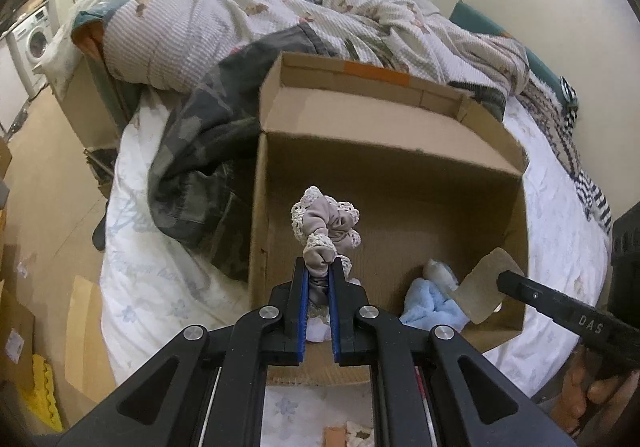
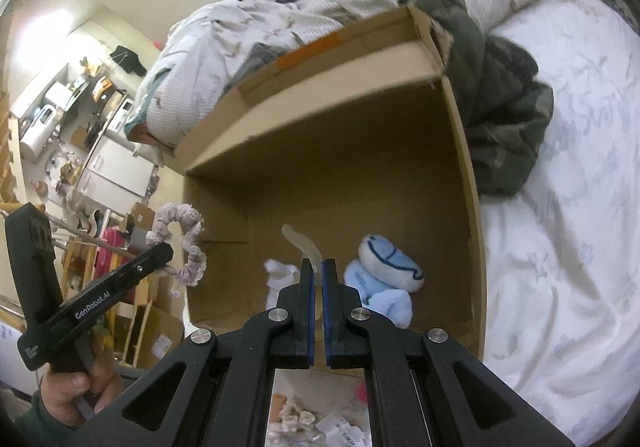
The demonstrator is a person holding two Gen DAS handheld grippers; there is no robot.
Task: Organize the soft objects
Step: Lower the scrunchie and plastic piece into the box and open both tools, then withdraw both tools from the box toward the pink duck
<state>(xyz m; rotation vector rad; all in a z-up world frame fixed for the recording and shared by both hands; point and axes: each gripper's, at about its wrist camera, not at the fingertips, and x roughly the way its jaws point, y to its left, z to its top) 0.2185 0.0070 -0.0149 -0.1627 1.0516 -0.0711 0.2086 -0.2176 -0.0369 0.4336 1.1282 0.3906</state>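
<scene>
The lace-trimmed scrunchie (image 1: 326,225) is pinched between the blue pads of the left claw (image 1: 319,275), which is closed down to the width of the bunched fabric; the rest of the scrunchie puffs out beyond the fingertips. It hangs in the air over the open cardboard box (image 1: 280,175), above the box's near left part. In the right wrist view the same scrunchie (image 2: 182,243) shows as a loop at the tip of the left claw (image 2: 162,253), level with the box's (image 2: 460,175) left wall.

The right claw (image 2: 318,265) is nearly closed, its pads clamped on a thin, translucent, pale piece (image 2: 302,243) that curves up and away from the fingertips. From the left wrist view this pale piece (image 1: 486,285) is a flat, rounded flap at the end of the right claw (image 1: 505,279), held over the box's near right corner.

On the box floor lie a light blue plush toy (image 2: 390,267) with a white face, and a small white cloth (image 2: 280,275) just left of the right claw's tips. The plush (image 1: 428,301) sits near the right wall.

The box stands on a bed with a white sheet (image 2: 560,227). A dark camouflage garment (image 1: 192,171) lies against the box's left side, and a rumpled pale quilt (image 1: 240,19) is heaped behind it.
</scene>
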